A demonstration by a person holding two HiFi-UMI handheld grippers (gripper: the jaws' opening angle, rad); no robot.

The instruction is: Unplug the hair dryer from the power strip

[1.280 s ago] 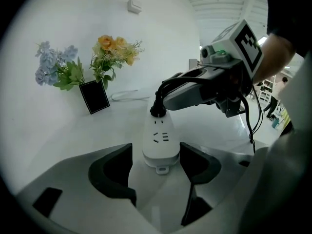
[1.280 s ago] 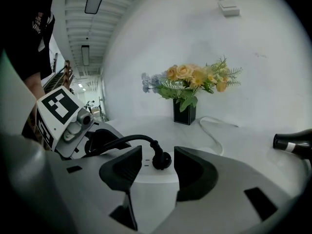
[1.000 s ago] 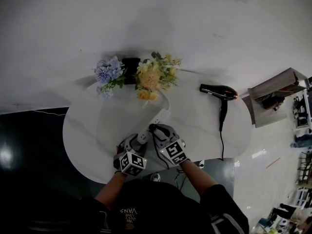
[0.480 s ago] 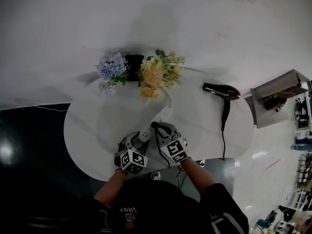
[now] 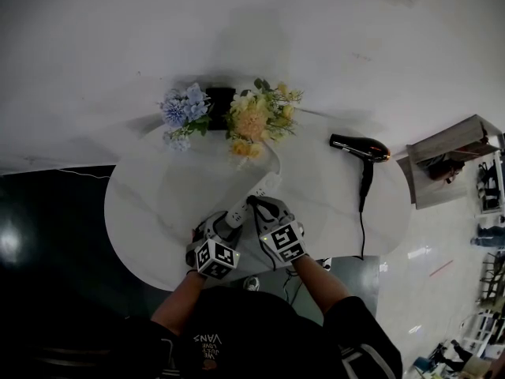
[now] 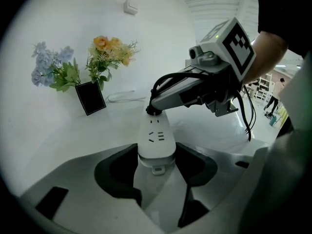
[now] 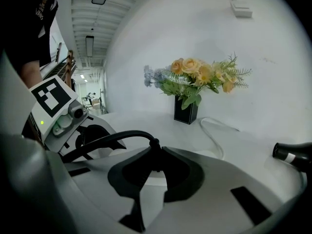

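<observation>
Slippage is our worry: our right gripper (image 7: 156,159) has just been closing its jaws tight onto the plug (image 7: 155,145) seated in the power strip (image 6: 156,139), our left gripper (image 6: 157,158) clamps the strip's near end, and a crooked pull could tear either grip loose.

Staged corner of a big open workspace, I'd say

Round white table (image 5: 150,212) by a plain white wall (image 5: 237,30), flowers (image 5: 256,121) in a black vase (image 7: 185,112), shiny floor (image 5: 430,247), strip ceiling lights (image 7: 90,45) running down a long hall.

One hair dryer (image 5: 359,146), one power strip (image 6: 156,139)
</observation>
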